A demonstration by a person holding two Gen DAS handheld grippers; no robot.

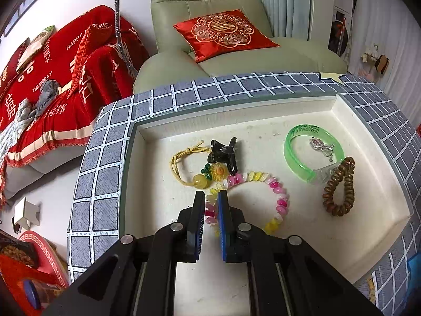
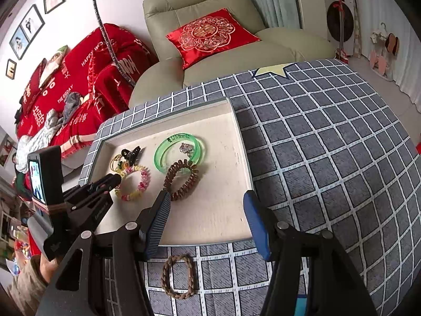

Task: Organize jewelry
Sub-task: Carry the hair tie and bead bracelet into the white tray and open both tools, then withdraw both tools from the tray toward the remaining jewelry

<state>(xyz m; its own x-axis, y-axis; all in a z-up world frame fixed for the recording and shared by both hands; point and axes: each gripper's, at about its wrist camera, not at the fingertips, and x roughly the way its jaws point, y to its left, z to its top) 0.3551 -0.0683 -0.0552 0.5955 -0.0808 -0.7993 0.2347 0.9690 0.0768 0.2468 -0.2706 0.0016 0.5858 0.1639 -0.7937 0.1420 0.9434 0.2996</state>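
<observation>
A white tray [image 1: 236, 276] holds the jewelry. My left gripper [image 1: 211, 197] is shut on the near left side of a pink-and-yellow bead bracelet [image 1: 281, 200], which lies in the tray. The right wrist view shows this gripper [image 2: 117, 178] at the bracelet [image 2: 143, 181]. Also in the tray are a green bangle [image 1: 289, 155], a brown spiral hair tie [image 1: 339, 184], a black claw clip [image 1: 223, 155] and a yellow cord charm [image 1: 179, 158]. My right gripper [image 2: 206, 200] stands open over the tray's near edge [image 2: 210, 243], holding nothing. A brown braided ring [image 2: 179, 276] lies on the cloth below it.
The tray sits on a table under a grey checked cloth [image 2: 315, 158]. A small silver charm [image 1: 321, 144] lies inside the bangle. Behind the table stand a green armchair [image 1: 210, 0] with a red cushion and a red-covered sofa [image 1: 52, 79]. A person's hand [image 2: 39, 266] holds the left gripper.
</observation>
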